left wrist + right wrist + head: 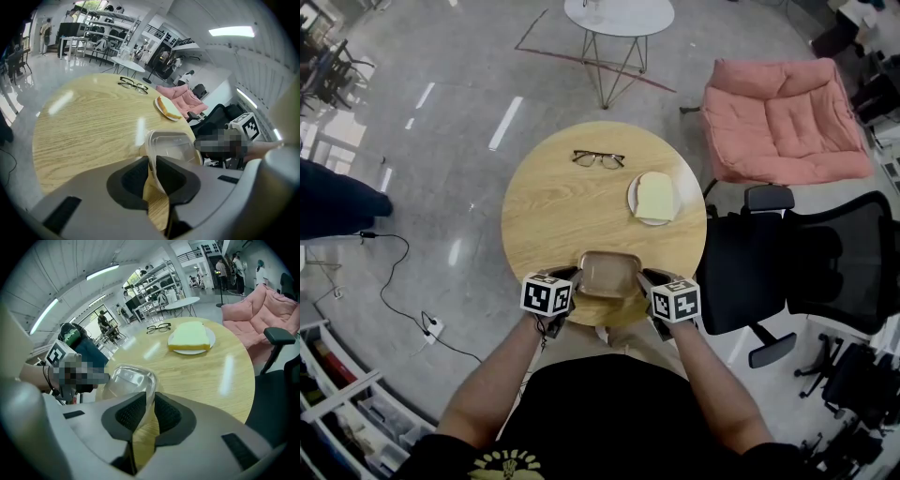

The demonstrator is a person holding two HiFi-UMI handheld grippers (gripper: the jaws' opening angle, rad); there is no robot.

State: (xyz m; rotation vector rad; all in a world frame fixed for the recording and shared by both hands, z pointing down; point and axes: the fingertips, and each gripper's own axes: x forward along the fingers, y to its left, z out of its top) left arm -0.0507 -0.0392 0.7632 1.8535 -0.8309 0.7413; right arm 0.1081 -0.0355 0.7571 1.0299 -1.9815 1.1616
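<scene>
A clear plastic container (pixel 609 274) sits at the near edge of the round wooden table (pixel 553 206). My left gripper (pixel 570 278) is shut on the container's left rim (pixel 152 154). My right gripper (pixel 645 278) is shut on its right rim (pixel 151 392). The container (pixel 176 146) looks empty and lies between the two grippers (pixel 124 380). Farther out on the table are a white plate with a slice of bread (pixel 654 198) and a pair of black glasses (pixel 598 158).
A black office chair (pixel 806 262) stands just right of the table. A pink cushioned seat (pixel 783 117) is at the far right and a small white table (pixel 619 19) lies beyond. A cable and plug (pixel 412 314) lie on the floor at left.
</scene>
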